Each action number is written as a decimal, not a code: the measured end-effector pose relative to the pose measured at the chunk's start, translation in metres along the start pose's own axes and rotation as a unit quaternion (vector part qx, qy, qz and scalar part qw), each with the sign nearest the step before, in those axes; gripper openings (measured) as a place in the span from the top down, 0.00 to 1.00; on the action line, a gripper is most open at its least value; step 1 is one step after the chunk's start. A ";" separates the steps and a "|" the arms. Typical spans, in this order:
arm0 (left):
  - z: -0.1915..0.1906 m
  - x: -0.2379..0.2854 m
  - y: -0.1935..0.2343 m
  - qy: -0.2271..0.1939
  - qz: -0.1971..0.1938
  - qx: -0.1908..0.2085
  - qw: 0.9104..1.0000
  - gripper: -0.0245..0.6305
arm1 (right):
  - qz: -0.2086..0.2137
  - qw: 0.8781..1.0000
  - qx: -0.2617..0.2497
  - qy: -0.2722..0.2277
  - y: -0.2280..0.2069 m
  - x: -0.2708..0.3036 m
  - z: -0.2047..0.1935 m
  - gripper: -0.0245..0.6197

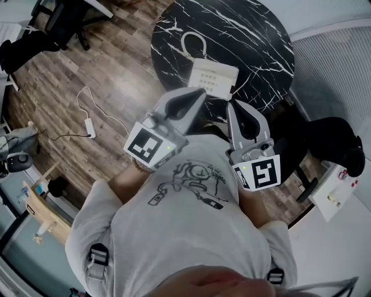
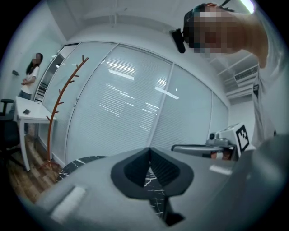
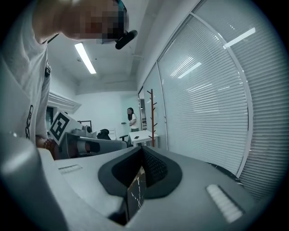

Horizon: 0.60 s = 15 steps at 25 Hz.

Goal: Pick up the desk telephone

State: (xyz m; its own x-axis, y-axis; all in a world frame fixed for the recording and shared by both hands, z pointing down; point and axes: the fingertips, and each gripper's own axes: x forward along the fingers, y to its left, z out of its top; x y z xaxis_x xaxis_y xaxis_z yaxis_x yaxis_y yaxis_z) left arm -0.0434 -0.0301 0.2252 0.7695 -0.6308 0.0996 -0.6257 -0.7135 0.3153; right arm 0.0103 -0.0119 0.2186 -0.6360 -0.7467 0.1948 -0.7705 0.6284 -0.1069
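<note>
An office, blind-covered glass partitions [image 2: 135,103] beyond my left tongs [image 1: 199,94], round marbled table [image 1: 261,46] with desk telephone [image 1: 213,77] just ahead, white table [image 2: 29,113], coat stand [image 2: 56,113] and office chair [image 1: 58,17] to their left.

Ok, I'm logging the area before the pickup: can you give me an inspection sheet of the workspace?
Surface: round black marble table, white veining.
Job's things: white desk telephone on the table, not gripped.
Clutter: nothing seen.
Grippers: left gripper and right gripper near the telephone, jaws together, empty.
Cables: white cord looped beside the telephone; white cable on the wood floor.
Surroundings: coat rack, black chair, person at a white desk.
</note>
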 end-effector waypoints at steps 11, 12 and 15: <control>-0.023 0.036 0.015 0.032 0.020 -0.011 0.999 0.96 | 0.016 0.999 0.025 0.024 -0.032 0.011 -0.027 0.94; -0.026 0.037 0.017 0.033 0.022 -0.013 0.999 0.96 | 0.016 0.999 0.026 0.028 -0.033 0.011 -0.029 0.94; -0.037 0.041 0.024 0.048 0.027 -0.015 0.998 0.95 | 0.016 0.999 0.028 0.038 -0.040 0.015 -0.038 0.92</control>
State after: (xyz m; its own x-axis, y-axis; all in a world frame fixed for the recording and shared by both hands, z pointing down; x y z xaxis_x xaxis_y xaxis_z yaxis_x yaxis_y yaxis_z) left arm -0.0224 -0.0619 0.2714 0.7449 -0.6344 0.2067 -0.6630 -0.6690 0.3359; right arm 0.0331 -0.0401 0.2626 -0.6575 -0.7062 0.2627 -0.7519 0.6373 -0.1686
